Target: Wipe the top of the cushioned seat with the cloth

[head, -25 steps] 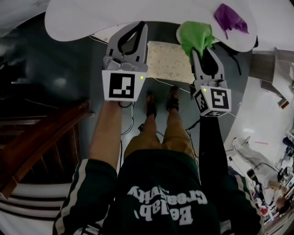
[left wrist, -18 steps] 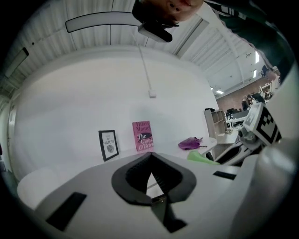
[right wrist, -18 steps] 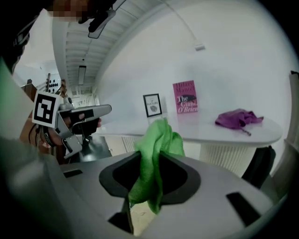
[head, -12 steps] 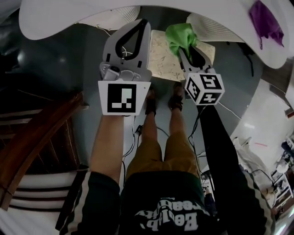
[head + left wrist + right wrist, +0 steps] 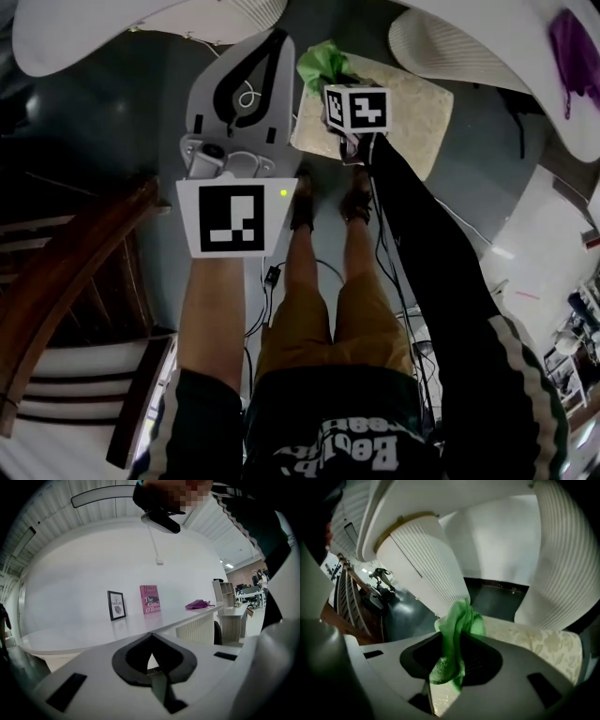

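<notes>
The cushioned seat (image 5: 408,117) is a cream, leaf-patterned pad on the floor ahead of my feet; it also shows in the right gripper view (image 5: 534,644). My right gripper (image 5: 330,73) reaches down to the seat's left end, shut on a green cloth (image 5: 323,61) that bunches out past its tips (image 5: 457,630). The cloth hangs at the seat's left edge; whether it touches the pad I cannot tell. My left gripper (image 5: 272,42) is held up to the left of the seat, shut with nothing in it, and in its own view (image 5: 151,660) it points at the white table.
A white table (image 5: 103,28) with ribbed white legs (image 5: 441,52) (image 5: 422,569) stands over and beside the seat. A purple cloth (image 5: 574,52) lies on it at the right. Wooden chairs (image 5: 66,272) stand at the left. Cables (image 5: 267,281) run by my feet.
My right gripper has dropped and swung left with the green cloth, from above the seat's right side to its left end. The left gripper has stayed raised, drifting slightly left.
</notes>
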Demonstrator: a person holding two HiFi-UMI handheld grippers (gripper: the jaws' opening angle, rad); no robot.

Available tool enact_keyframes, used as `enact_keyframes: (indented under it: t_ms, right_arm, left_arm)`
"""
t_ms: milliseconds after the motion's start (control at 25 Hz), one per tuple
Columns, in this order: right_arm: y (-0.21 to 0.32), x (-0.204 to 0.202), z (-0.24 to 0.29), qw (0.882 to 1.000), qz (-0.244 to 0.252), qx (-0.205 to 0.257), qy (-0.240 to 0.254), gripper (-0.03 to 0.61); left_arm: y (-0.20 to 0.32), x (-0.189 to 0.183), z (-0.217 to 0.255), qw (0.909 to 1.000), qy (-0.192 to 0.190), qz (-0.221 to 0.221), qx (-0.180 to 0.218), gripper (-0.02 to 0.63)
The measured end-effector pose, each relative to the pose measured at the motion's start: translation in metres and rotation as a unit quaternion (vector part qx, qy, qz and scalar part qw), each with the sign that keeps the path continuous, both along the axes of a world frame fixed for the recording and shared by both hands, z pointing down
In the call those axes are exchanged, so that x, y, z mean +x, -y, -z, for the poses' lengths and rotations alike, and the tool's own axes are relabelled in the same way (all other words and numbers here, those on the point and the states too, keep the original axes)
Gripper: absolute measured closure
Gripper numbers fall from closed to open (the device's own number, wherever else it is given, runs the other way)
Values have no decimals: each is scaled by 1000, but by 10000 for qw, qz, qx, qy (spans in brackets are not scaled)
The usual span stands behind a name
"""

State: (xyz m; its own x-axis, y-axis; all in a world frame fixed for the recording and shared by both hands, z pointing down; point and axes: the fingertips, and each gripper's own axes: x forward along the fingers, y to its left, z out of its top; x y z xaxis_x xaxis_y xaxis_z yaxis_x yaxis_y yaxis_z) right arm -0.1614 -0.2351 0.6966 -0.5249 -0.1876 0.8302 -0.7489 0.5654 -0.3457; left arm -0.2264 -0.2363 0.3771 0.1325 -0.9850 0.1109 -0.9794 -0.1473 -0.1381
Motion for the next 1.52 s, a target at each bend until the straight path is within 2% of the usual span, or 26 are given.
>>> enact_keyframes:
  t_ms: [120,240,360,560,800,880,960,1200,1280,1400,1520]
  right_arm:
    - [-5,6,-23,9992,16,-253,-325,460]
    - [2,18,-22,9993,0,-185,-323,460]
    - [14,48,-23,9987,-98,-110,-498,459]
    - [43,138,-23,9938,-508,-2,-994,459]
    - [64,263,-19,9815,-967,163,-1646,459]
    - [64,294,-21,9769,-1174,105,-1784,459]
    - [61,310,-25,9753,-1398,-41,-1709,459]
    - [61,308,-22,9761,-1337,-22,-1713,459]
    - [59,294,-5,9801,-1340,113,-1462,457]
    - [36,234,25,9909,-1119,251,-704,455]
    - [-8,145,40,9976,-678,21,111,454]
  left_arm:
    - [-2,2,-8,10000,6,-39,-80,598]
    - [1,8,-15,9999,-30,-96,-127,598]
    - [7,19,-18,9998,-74,-139,-125,598]
    - [15,39,-17,9995,-142,-260,-124,598]
    - [18,54,-16,9992,-164,-341,-150,598]
    - [18,56,-16,9992,-166,-347,-140,598]
    - [18,59,-15,9992,-191,-339,-125,598]
    - [14,64,-14,9991,-201,-325,-158,598]
    - [10,61,-12,9993,-194,-297,-130,598]
    - [2,54,-14,9995,-183,-223,-137,598]
    - [-8,42,-15,9996,-240,-56,-124,598]
